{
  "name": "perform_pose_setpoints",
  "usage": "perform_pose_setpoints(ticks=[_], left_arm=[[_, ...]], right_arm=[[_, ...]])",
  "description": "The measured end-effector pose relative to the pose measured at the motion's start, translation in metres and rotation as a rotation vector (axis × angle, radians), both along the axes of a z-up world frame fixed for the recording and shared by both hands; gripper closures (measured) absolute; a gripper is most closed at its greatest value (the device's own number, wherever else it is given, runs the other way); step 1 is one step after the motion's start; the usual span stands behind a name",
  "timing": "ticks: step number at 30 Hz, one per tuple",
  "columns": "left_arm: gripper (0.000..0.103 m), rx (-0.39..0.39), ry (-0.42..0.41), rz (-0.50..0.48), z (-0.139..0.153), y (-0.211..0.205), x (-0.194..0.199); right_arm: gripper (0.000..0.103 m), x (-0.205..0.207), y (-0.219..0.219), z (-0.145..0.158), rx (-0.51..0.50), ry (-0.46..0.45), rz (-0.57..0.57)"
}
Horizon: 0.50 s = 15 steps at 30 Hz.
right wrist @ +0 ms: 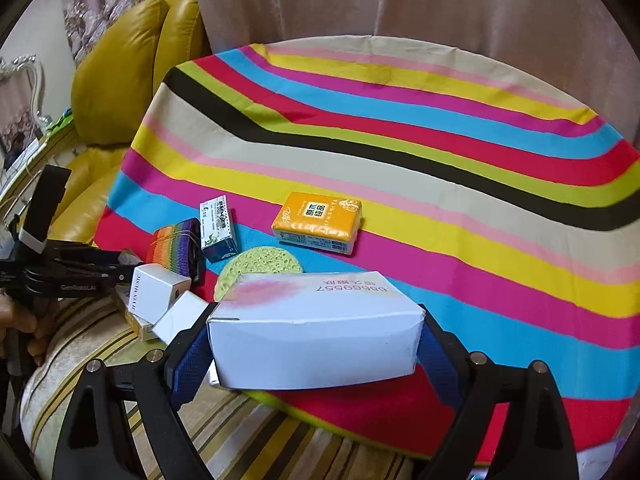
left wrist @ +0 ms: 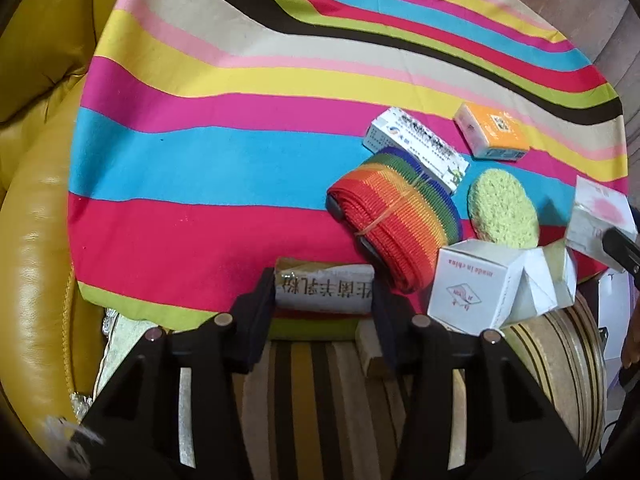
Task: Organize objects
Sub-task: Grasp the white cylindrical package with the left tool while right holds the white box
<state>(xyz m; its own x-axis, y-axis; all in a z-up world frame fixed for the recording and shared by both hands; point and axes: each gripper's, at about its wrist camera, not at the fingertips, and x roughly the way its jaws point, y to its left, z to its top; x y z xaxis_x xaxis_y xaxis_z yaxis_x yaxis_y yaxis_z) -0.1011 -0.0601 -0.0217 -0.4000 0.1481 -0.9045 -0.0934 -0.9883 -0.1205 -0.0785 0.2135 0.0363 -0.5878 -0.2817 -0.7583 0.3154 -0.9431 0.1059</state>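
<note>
In the left wrist view, the left tongs (left wrist: pixel 324 300) are clenched on a small packet with Chinese lettering (left wrist: pixel 326 289), gripped across its short ends so that its long axis runs crosswise between the two fingers, at the near edge of the striped cloth (left wrist: pixel 224 152) that covers the tabletop. The rest of the clutter lies to the right of these tongs: a rolled rainbow strap (left wrist: pixel 394 220) just beside them, a white medicine carton (left wrist: pixel 416 150) touching the strap's far side, an orange tissue pack (left wrist: pixel 492 130) beyond, a green sponge disc (left wrist: pixel 504 208), and an opened white cube box (left wrist: pixel 472 292) hanging over the near rim. The broad left and far part of the cloth is bare, so any tidy setting-down spot for the packet would, I judge, lie ahead and to the left, away from the pile. In the right wrist view, the right tongs (right wrist: pixel 316 344) grasp a large white box with a pink smudge (right wrist: pixel 316 332) by its two ends, its long axis likewise crosswise to the fingers, held at the near edge of the cloth. Ahead of it sit the sponge disc, partly hidden behind the box, and the orange tissue pack lying well apart from it; the bare cloth stretches to the right and beyond. The left tongs appear at this view's left margin, nearer to the strap and cube box than the right tongs are.
</note>
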Motion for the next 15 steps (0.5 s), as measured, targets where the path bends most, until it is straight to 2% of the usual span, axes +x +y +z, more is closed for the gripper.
perform_pose_setpoints(ticks=[3,6,11,15], left_arm=[[0.053,-0.003,0.047,0.012,0.01,0.001,0.008],[0.053,0.028,0.097,0.013,0.022,0.001,0.017],[0.053,0.085,0.206,-0.019,0.047,0.013,0.038],[0.053,0.125,0.246,-0.067,0.057,0.035,0.051]], right_arm=[[0.012,0.01,0.005,0.004,-0.008,0.012,-0.031],[0.012,0.021,0.009,0.008,-0.013,0.022,-0.066],[0.012,0.043,0.018,0.011,-0.031,0.028,-0.118],[0.012,0.061,0.027,0.014,-0.05,0.034,-0.166]])
